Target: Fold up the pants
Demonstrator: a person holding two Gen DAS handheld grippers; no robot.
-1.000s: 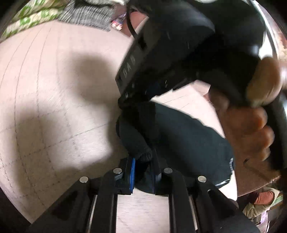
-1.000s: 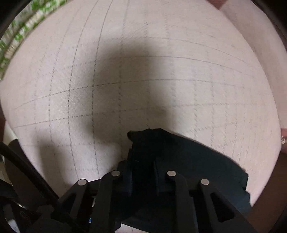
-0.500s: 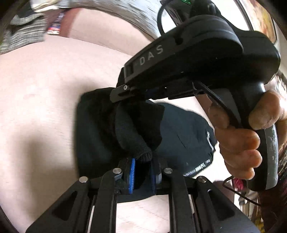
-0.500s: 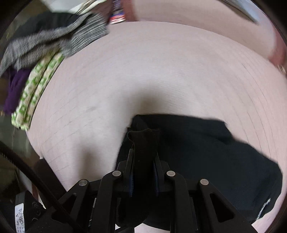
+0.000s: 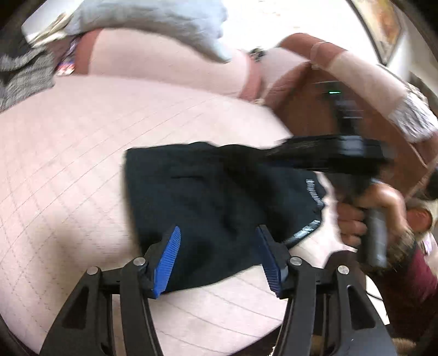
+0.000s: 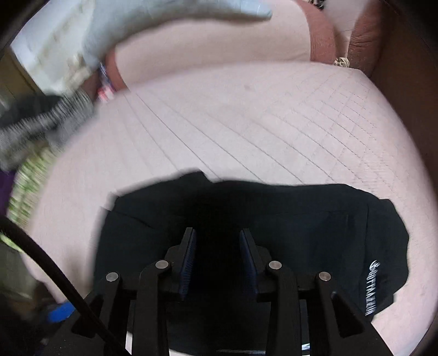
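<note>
Black pants [image 5: 219,197] are laid folded into a compact, roughly rectangular bundle on the pink quilted seat cushion [image 5: 68,153] of a sofa. White lettering [image 6: 372,287] is seen along the bundle's right end in the right wrist view (text too blurred to be read).

Left gripper [image 5: 219,254]: jaws are spread wide, blue pads [image 5: 168,260] visible on both fingers, nothing clamped between them. It is positioned above the near edge of the pants; contact with the fabric cannot be told.

Right gripper [image 6: 217,257]: jaws are parted by a moderate gap, narrower than the left pair. Only dark cloth is seen behind the gap and no fold is pinched between the pads. In the left wrist view the same tool is seen motion-blurred over the far right corner of the bundle, held by the person's right hand [image 5: 364,216] at the handle.

Background: a grey cloth [image 5: 153,19] is draped over the sofa backrest, a grey knit garment [image 6: 41,128] and a green-patterned fabric [image 6: 27,180] are piled at the left end of the cushion. A brown armrest [image 5: 301,109] is seen on the right.
</note>
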